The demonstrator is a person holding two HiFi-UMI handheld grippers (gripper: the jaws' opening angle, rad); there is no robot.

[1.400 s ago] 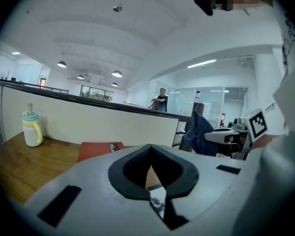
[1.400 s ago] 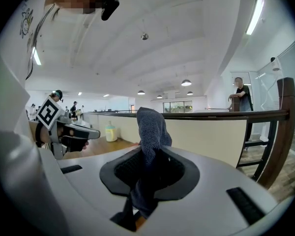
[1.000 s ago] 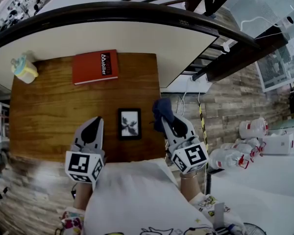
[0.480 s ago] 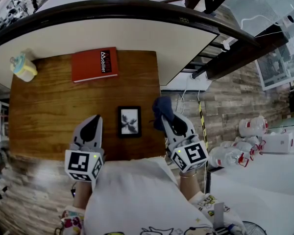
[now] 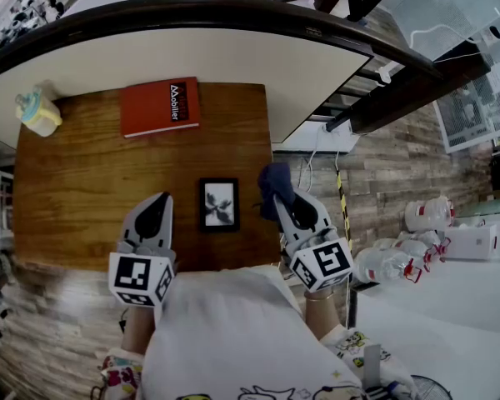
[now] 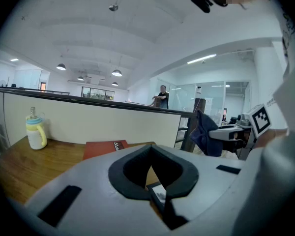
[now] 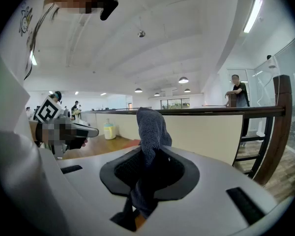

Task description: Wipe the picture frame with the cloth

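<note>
Neither claw has moved. The left claw is closed, empty; the right claw grips the cloth. The frame lies on the surface between them.

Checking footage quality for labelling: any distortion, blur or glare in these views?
Head view: fisheye bows the railing, yet the picture frame reads sharp. Left gripper view: dark vignetted corners, evenly lit. Right gripper view: the cloth is crisp; the ceiling strip light blows out.
</note>
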